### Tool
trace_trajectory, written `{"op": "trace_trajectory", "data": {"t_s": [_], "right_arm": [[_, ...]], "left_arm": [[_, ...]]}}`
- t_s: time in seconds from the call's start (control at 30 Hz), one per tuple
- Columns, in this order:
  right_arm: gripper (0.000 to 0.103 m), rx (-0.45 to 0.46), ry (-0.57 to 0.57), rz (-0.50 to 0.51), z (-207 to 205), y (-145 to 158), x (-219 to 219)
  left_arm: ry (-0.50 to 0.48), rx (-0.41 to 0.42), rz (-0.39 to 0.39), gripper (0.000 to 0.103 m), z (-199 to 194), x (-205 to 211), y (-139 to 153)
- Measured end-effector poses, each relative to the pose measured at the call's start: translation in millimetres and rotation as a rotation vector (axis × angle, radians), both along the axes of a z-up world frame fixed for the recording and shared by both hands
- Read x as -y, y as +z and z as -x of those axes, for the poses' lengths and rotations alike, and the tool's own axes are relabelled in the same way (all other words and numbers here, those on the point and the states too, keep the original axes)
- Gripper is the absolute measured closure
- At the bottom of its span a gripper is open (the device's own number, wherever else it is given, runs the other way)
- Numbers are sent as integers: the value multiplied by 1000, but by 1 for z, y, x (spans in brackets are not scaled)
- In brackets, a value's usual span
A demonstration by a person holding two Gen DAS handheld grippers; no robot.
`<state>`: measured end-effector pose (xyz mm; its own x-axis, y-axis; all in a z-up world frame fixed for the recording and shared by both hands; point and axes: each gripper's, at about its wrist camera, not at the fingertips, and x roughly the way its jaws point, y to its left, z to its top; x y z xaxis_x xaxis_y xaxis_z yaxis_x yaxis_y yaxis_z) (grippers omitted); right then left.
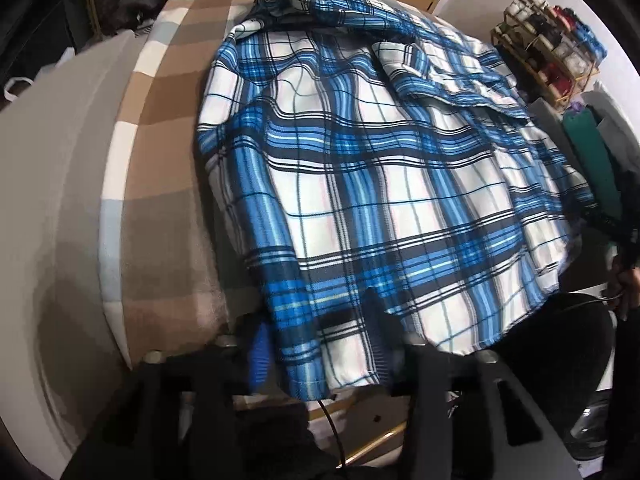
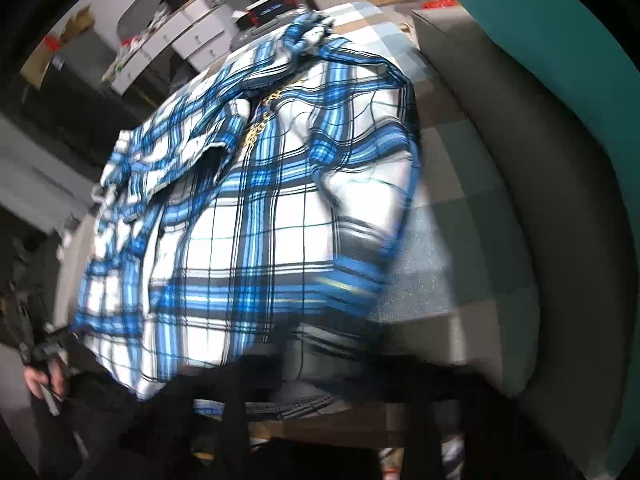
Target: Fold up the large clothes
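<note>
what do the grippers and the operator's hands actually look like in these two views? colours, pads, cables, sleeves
Left gripper: dark grey to black moulded body, metal bolt heads on top, ribbed blue pads on its fingers, a thin black cable below. Right gripper: black and blurred, details unclear. In the right wrist view, the person's left hand is bare under a dark sleeve. In the left wrist view, the right hand is mostly cut off.

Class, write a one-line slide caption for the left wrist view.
Left gripper jaws grip the hem of a blue plaid shirt spread over a checked blanket.
</note>
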<state>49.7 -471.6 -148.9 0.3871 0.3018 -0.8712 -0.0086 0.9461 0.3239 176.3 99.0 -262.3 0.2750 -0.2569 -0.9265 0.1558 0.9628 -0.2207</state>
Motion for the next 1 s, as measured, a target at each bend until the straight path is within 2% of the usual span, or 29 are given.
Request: {"op": "trace_trajectory", "data": {"t_s": [0.03,0.13,0.2,0.3,0.47,0.67,0.83,1.0], "right_arm": [[97,30,-6,29,2,4,-3],[98,136,-28,54,14,24,-3],[98,175,-42,51,24,37,2],[99,184,-17,32,31,54,0],[99,238,-16,-16,44,79,-1],[98,241,-38,-85,66,75,-4],[98,253,-13,-64,45,84,-18],[98,306,14,-96,-14,123,-41]], "left_arm": [[6,-12,-14,102,-1,-2,-1],[44,-40,-12,102,0,-7,-1],[36,-27,-18,102,5,-6,5],[37,-26,45,102,17,-8,16],[18,7,68,102,37,-3,31],[0,31,103,102,44,1,47],[-55,95,115,102,10,15,76],[-43,120,209,102,-68,17,110]]}}
